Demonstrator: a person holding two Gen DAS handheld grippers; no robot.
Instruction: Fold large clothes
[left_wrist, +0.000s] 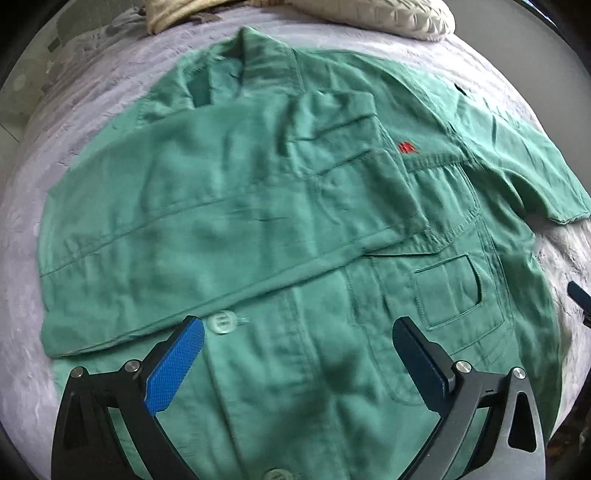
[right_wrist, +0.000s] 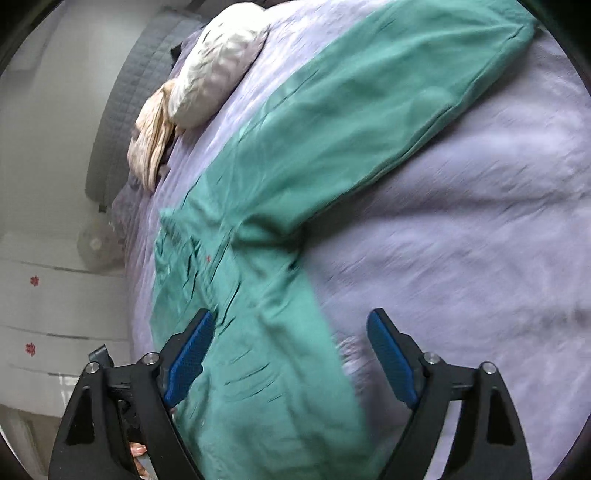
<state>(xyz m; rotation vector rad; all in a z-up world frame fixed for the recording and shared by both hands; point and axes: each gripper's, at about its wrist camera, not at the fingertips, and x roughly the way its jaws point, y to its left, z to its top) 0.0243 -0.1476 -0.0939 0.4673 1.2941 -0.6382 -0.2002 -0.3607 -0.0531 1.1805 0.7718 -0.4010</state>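
Note:
A large green jacket (left_wrist: 280, 229) lies front up on a lilac bedspread (left_wrist: 92, 110). Its left sleeve (left_wrist: 207, 236) is folded across the chest; the other sleeve (left_wrist: 524, 177) sticks out to the right. My left gripper (left_wrist: 299, 328) is open and empty, hovering over the button placket near a white button (left_wrist: 222, 319). In the right wrist view the jacket (right_wrist: 266, 280) runs up the frame, and its outstretched sleeve (right_wrist: 388, 107) reaches to the upper right. My right gripper (right_wrist: 291, 321) is open and empty above the jacket's side edge.
A cream quilted pillow (right_wrist: 218, 77) and a beige cloth (right_wrist: 153, 144) lie at the head of the bed, against a grey padded headboard (right_wrist: 122, 122). White drawers (right_wrist: 55, 295) stand beside the bed. The bedspread (right_wrist: 461, 258) spreads right of the jacket.

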